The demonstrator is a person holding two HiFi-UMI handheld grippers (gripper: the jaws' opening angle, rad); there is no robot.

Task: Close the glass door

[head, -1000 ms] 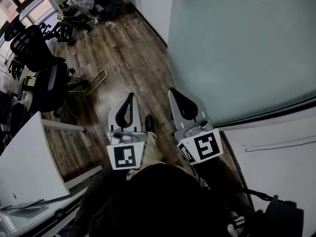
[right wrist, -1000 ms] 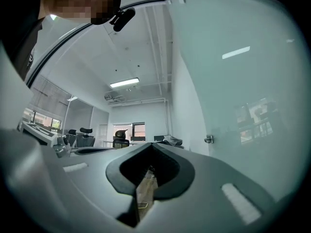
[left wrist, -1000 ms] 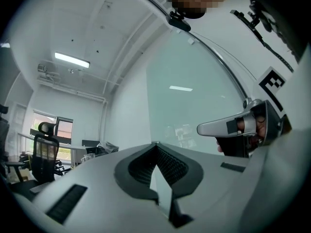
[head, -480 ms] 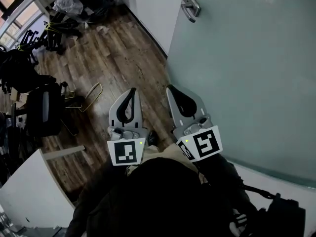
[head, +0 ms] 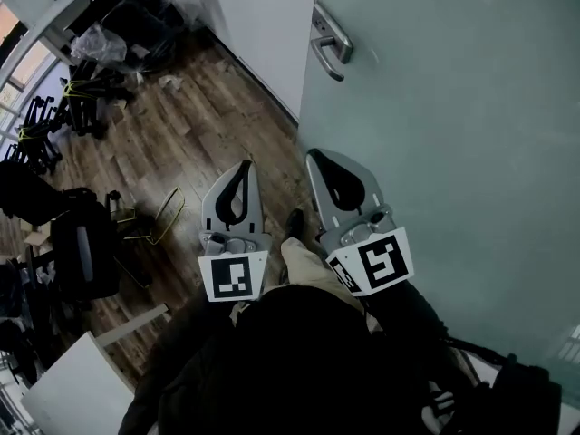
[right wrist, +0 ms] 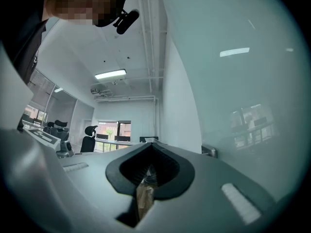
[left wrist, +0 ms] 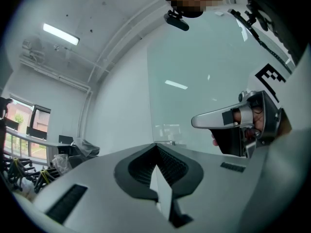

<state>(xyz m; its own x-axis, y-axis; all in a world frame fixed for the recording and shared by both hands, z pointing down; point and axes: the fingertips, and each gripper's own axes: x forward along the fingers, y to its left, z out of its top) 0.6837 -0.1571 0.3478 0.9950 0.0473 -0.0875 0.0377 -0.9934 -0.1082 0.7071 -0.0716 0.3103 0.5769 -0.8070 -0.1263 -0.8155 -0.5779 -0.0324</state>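
Note:
The frosted glass door (head: pixel 453 134) fills the right of the head view, with its metal lever handle (head: pixel 328 43) near the top edge. My left gripper (head: pixel 243 165) and right gripper (head: pixel 314 156) are side by side in front of my body, both shut with nothing in them. The right gripper's tip is close beside the glass, well below the handle and apart from it. In the right gripper view, the right gripper (right wrist: pixel 150 145) points along the door (right wrist: pixel 243 81), with the handle (right wrist: pixel 210 151) ahead. In the left gripper view, the left gripper (left wrist: pixel 155 145) faces the door's edge (left wrist: pixel 194 81).
A white wall (head: pixel 258 25) meets the door at the handle side. Wood floor (head: pixel 181 134) lies to the left, with black office chairs (head: pixel 77 243), wire frames and plastic bags (head: pixel 100 43) further left. A white desk corner (head: pixel 77 392) sits at bottom left.
I have walked along the glass door. The handle has come down into the view and nearer to the grippers. Both grippers stay shut and side by side.

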